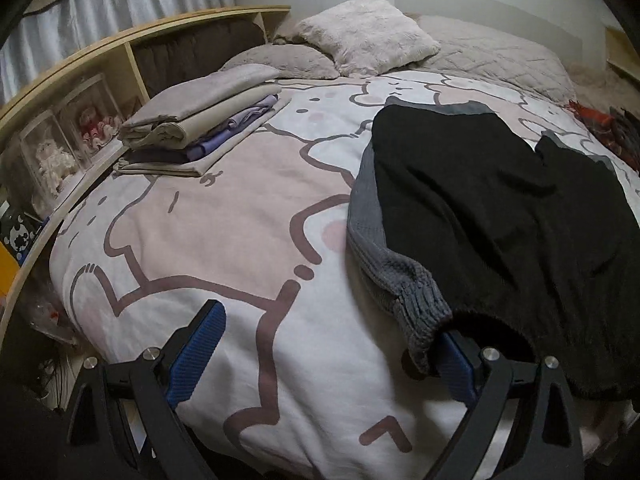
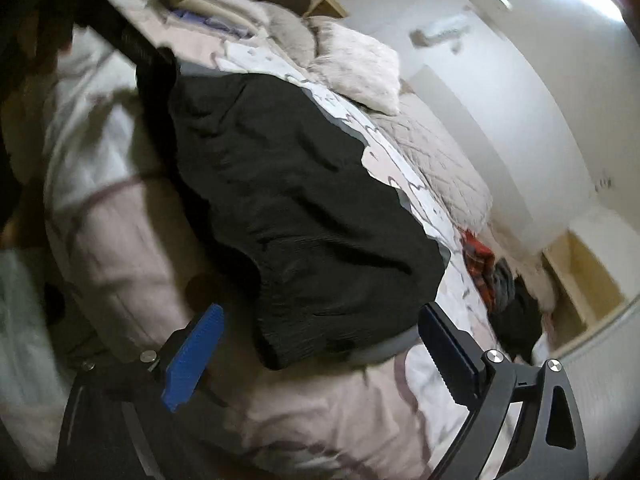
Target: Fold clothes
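Left wrist view: left hand-held gripper gapes wide beside the sweater; right hand-held gripper, seemingly tilted, likewise spread.

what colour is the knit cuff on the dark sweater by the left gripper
Grey, ribbed knit cuff; the sweater body is black. Clearest in the left wrist view.

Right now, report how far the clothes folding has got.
Done: a folded stack sits at the bed's far left. In hand: the black and grey sweater lies spread on the duvet, unfolded; left gripper and right gripper are open at its hem. Left: a crumpled red and dark pile further right.
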`<action>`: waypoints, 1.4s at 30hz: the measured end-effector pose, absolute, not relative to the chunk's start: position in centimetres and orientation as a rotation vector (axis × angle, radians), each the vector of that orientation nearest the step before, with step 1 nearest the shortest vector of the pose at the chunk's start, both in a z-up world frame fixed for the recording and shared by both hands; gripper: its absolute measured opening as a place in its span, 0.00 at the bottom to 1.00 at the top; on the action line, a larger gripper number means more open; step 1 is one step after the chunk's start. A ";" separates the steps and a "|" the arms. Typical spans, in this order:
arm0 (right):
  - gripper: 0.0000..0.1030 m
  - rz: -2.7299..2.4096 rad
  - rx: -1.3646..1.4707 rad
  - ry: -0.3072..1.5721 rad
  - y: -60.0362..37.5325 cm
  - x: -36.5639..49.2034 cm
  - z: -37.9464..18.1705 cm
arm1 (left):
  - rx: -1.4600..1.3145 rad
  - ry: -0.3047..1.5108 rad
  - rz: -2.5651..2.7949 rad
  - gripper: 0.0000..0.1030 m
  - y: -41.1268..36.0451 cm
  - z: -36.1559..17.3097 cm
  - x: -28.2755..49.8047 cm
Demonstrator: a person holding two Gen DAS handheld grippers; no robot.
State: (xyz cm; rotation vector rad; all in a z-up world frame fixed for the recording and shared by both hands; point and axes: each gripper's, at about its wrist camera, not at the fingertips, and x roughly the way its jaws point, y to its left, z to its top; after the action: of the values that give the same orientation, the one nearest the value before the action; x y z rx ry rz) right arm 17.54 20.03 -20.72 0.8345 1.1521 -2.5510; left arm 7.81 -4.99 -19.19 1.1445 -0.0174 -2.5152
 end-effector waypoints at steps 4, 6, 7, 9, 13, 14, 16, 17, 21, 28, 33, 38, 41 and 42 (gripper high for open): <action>0.95 -2.651 0.825 1.036 18.1 19.5 -19.4 | 1.141 -0.044 -2.519 0.94 -4.3 -19.4 8.1; 0.95 -2.724 0.772 1.074 17.2 20.9 -19.2 | 1.148 -0.036 -2.515 0.94 -4.3 -19.5 8.2; 0.95 -2.766 0.775 1.092 16.9 20.8 -19.5 | 1.149 -0.032 -2.514 0.94 -4.4 -19.6 8.2; 0.94 -2.821 0.826 1.130 16.7 20.2 -20.2 | 1.141 -0.026 -2.514 0.94 -4.6 -19.4 8.1; 0.94 -2.850 0.870 1.270 17.1 19.2 -21.6 | 1.141 -0.021 -2.514 0.94 -4.7 -19.5 8.0; 0.95 -2.871 0.868 1.271 17.5 18.8 -21.4 | 1.143 -0.019 -2.514 0.94 -4.7 -19.6 8.0; 0.95 -2.898 0.867 1.262 18.0 18.2 -21.1 | 1.145 -0.010 -2.514 0.94 -4.8 -19.6 8.0; 0.95 -2.904 0.868 1.266 18.2 18.1 -21.1 | 1.145 -0.005 -2.513 0.94 -4.8 -19.6 8.0; 0.95 -2.893 0.845 1.358 17.9 17.9 -22.1 | 1.136 0.022 -2.511 0.95 -5.1 -19.5 8.1; 0.95 -2.862 0.718 1.428 16.2 18.4 -21.6 | 1.137 0.025 -2.510 0.95 -5.1 -19.5 8.1; 0.95 -2.846 0.767 1.543 16.5 17.4 -22.7 | 1.127 0.043 -2.510 0.95 -5.2 -19.4 8.1; 0.95 -2.914 0.725 1.563 17.1 17.1 -22.0 | 1.128 0.047 -2.508 0.95 -5.3 -19.5 8.0; 0.95 -2.889 0.812 1.556 17.2 16.2 -22.8 | 1.124 0.049 -2.506 0.95 -5.3 -19.6 8.0; 0.95 -2.864 0.868 1.559 17.3 15.7 -23.4 | 1.122 0.054 -2.503 0.95 -5.4 -19.7 7.9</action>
State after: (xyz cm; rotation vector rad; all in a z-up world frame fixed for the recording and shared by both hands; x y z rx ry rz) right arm 15.70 17.30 -23.39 0.8676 1.5595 -2.8635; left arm 7.95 -5.40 -19.70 1.1223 0.0543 -2.5031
